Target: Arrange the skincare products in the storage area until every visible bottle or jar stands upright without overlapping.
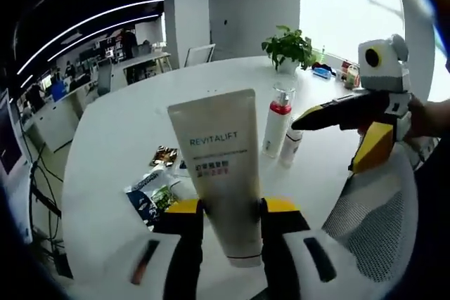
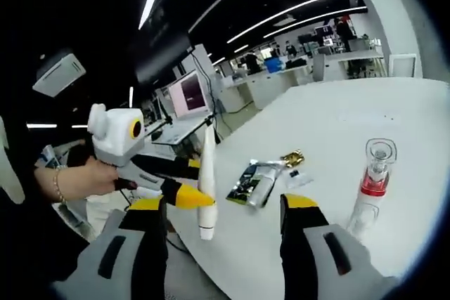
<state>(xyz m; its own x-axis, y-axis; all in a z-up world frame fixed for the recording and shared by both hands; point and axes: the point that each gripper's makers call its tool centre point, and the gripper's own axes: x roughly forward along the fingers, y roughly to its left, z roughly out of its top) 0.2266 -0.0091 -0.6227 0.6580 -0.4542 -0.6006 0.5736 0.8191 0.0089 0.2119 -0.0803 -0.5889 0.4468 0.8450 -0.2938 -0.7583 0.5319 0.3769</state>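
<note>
Holding the cream-white squeeze tube with REVITALIFT printed on it (image 1: 223,166) in my left gripper (image 1: 230,207) right now — the yellow-tipped jaws are pinched on its lower body, cap end down, and it hangs in the air above the round white table (image 1: 112,145). In the right gripper view the same tube shows edge-on, clearly off the tabletop, so that one isn't placed yet.

My right gripper (image 2: 223,205) is spread wide with nothing between the jaws, hovering near the table edge. In the left gripper view it comes in from the right, its tips close to the two bottles.

Progress-wise: the clear-capped white pump bottle with a red collar (image 1: 278,119) is already standing upright, and a smaller white bottle (image 1: 290,147) stands just beside it, maybe touching — can't tell for sure. Those look done to me.

What's left, as I judge it: set the tube down standing on its cap, and deal with the pile of flat sachets and packets (image 1: 156,184) lying overlapped near the table edge. A potted green plant (image 1: 288,47) sits at the far side, out of the way.
</note>
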